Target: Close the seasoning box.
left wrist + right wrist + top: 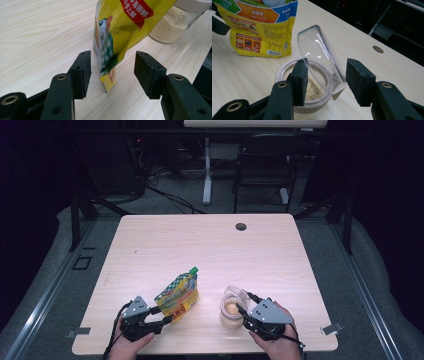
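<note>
Both claws open: left claw (112, 73) straddles pouch (117, 32) edge (seemingly untouched).

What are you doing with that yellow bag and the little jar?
A person works at a wooden table with a gripper in each hand. The left gripper has its jaws open around the bottom corner of a yellow pouch with a green cap, without pressing on it. The right gripper is at a small jar of pale grains; its clear flip lid stands open between the jaws, which are also apart. The pouch stands just beside the jar.
</note>
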`<state>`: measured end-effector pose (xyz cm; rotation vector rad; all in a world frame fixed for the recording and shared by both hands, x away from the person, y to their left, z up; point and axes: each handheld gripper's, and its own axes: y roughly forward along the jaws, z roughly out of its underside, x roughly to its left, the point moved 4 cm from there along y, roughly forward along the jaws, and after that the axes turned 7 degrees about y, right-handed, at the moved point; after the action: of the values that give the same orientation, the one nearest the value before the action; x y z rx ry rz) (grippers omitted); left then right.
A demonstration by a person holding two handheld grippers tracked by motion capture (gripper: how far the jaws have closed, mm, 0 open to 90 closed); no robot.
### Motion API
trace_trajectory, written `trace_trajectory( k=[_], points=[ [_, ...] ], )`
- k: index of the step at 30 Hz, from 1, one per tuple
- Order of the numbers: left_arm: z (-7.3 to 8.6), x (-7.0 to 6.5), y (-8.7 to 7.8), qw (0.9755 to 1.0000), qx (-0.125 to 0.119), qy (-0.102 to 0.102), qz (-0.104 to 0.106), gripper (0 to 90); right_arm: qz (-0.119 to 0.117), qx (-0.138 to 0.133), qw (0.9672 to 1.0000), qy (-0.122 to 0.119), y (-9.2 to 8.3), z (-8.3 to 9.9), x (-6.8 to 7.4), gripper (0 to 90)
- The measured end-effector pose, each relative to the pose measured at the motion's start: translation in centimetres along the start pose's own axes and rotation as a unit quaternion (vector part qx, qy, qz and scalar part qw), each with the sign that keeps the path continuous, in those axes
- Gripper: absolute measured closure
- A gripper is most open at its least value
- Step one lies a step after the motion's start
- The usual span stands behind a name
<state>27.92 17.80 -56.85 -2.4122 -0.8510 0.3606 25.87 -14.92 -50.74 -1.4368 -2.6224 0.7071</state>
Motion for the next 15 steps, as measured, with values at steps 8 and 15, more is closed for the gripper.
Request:
trace_trajectory(
  k=[8,15],
  points=[
    [0.02,-0.01,0.03,1.0000,0.001,0.000,0.000,48.1,0.001,0.001,1.0000,0.000,0.23,0.41,0.35,47.7],
    [0.02,-0.02,0.02,1.0000,0.001,0.001,0.000,48.1,0.009,-0.001,0.9997,-0.021,0.27,0.73,0.93,46.2]
  ],
)
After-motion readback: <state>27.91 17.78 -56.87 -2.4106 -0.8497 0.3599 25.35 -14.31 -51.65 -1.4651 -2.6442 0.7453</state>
